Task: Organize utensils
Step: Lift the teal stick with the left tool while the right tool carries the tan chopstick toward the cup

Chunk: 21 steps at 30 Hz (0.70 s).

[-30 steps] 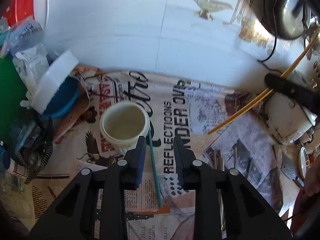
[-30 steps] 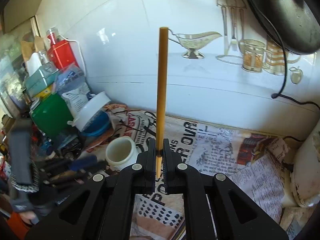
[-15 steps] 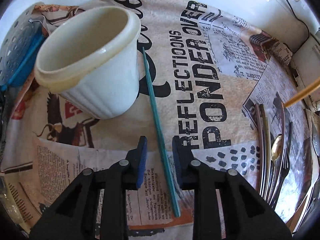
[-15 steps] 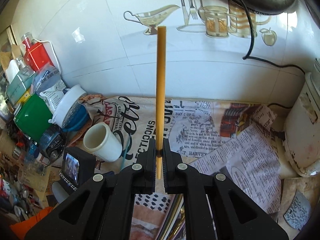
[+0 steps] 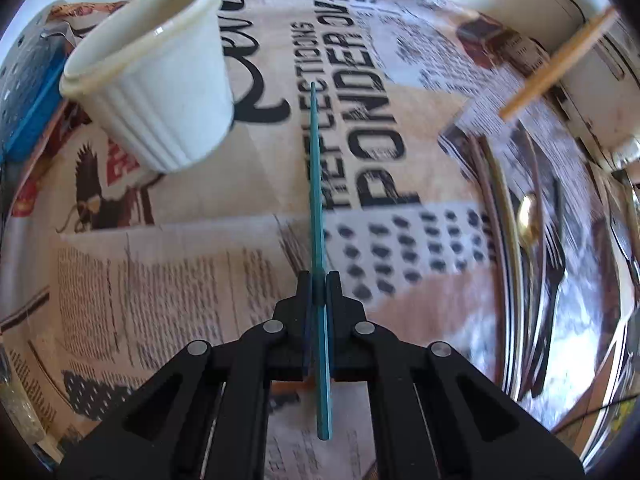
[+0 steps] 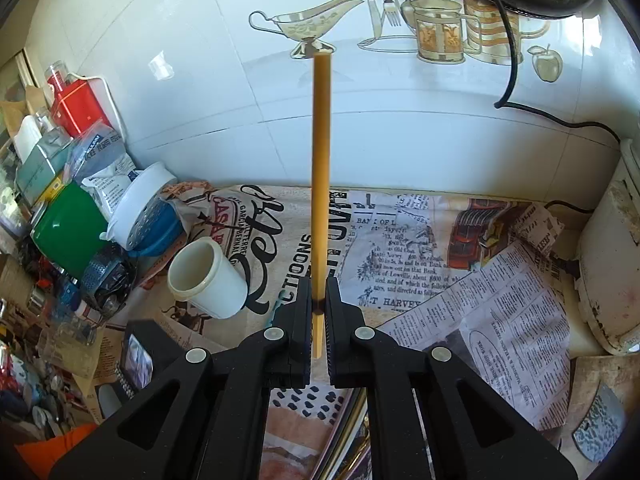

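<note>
1 left gripper (image 5: 318, 280) grips teal stick (image 5: 317, 184) | 1 right gripper (image 6: 319, 288) grips yellow stick (image 6: 321, 168) | 1 cup (image 5: 160, 80)

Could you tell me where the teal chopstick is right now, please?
In the left wrist view, the teal chopstick is pinched between the left gripper's jaws, lying over the newspaper just right of the white cup.

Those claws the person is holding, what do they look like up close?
Both look alike. The left claw and right claw are matte black plastic, each with two angular fingers that widen into arms with triangular cut-outs. Round silver pins mark the pivots. The inner pads show blue ribbing. No cables, markings or sleeves show.
</note>
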Each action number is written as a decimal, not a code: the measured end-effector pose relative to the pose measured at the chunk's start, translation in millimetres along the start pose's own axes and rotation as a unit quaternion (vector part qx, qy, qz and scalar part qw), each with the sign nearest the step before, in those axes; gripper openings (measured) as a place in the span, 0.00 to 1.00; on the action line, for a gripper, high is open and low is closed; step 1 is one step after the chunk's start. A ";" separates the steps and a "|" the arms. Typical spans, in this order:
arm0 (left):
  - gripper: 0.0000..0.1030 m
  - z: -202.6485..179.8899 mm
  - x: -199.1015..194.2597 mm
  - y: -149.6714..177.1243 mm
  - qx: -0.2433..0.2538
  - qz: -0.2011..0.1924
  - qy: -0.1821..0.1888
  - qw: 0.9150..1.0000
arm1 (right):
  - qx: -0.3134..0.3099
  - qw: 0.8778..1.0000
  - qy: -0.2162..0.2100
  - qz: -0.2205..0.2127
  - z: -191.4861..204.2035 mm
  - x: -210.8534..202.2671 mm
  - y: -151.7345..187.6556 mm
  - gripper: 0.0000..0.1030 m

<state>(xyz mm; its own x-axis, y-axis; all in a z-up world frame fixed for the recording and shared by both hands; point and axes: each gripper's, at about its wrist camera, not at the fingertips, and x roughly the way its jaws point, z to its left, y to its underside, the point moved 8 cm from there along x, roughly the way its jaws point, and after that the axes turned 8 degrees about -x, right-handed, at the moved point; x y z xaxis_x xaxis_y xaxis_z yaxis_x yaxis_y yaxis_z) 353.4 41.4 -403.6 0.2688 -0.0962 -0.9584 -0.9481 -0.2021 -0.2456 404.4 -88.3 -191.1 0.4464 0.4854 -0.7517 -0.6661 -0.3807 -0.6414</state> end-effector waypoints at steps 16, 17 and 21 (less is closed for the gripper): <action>0.06 -26.7 17.3 -38.9 0.035 0.029 0.005 0.999 | -0.012 1.000 -0.009 0.018 2.3 0.3 17.2 0.05; 0.06 -27.7 18.1 -41.1 0.035 0.030 0.006 0.999 | -0.013 1.000 -0.008 0.018 1.6 -0.9 18.7 0.05; 0.04 -37.8 24.7 -49.1 0.055 0.040 0.005 0.998 | -0.009 1.000 -0.004 0.019 -2.0 -5.3 22.7 0.05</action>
<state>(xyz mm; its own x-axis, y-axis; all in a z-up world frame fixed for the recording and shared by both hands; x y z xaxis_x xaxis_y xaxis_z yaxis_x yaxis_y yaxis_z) 413.0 12.1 -409.7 0.1928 -0.1177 -0.9742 -0.9794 -0.0845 -0.1836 388.1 -101.1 -202.0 0.4162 0.4765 -0.7744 -0.6722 -0.4123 -0.6150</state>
